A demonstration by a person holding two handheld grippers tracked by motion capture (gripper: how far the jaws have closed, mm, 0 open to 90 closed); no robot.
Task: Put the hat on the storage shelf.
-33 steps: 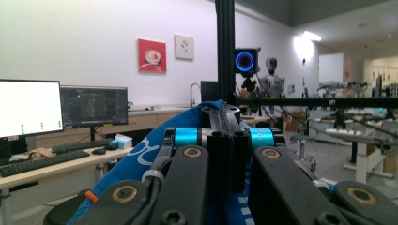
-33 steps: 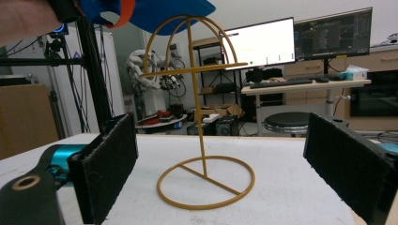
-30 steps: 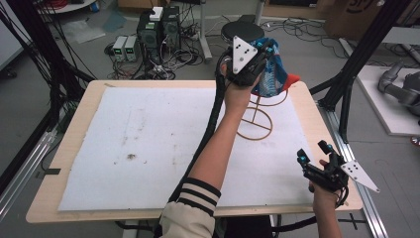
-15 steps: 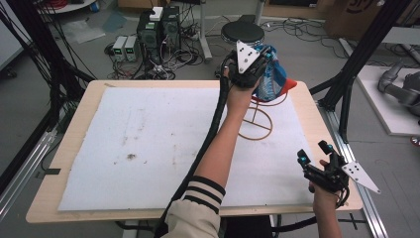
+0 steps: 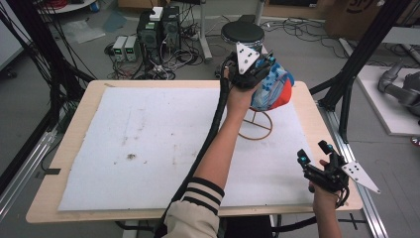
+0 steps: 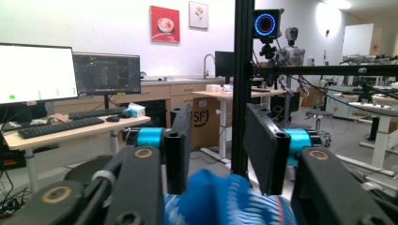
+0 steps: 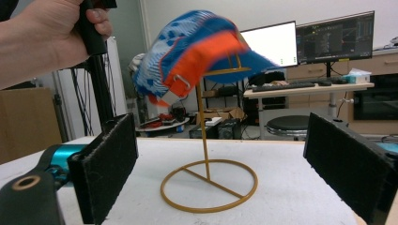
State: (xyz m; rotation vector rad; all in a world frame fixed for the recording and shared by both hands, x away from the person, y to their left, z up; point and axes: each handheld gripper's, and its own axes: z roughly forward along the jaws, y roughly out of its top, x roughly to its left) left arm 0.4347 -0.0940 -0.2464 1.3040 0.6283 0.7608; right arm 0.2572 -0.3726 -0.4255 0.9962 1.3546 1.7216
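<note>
One blue-and-orange fabric cap (image 7: 197,51) on one thin gold wire stand (image 7: 209,183), far right desk edge; left tongs (image 5: 265,67), just opening, jaws clear above it; right tongs (image 5: 313,151) gape empty.

Left gripper (image 5: 267,62) raised, jaws just opening; right gripper (image 5: 312,152) gapes low.

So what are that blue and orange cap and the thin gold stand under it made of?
The cap looks like soft woven fabric: matte, printed blue-and-white pattern, orange back panel with a small metal-looking buckle. The stand seems to be thin metal wire with a glossy gold or brass-coloured finish, judging by its slim upright rod and ring base; it could be painted.
</note>
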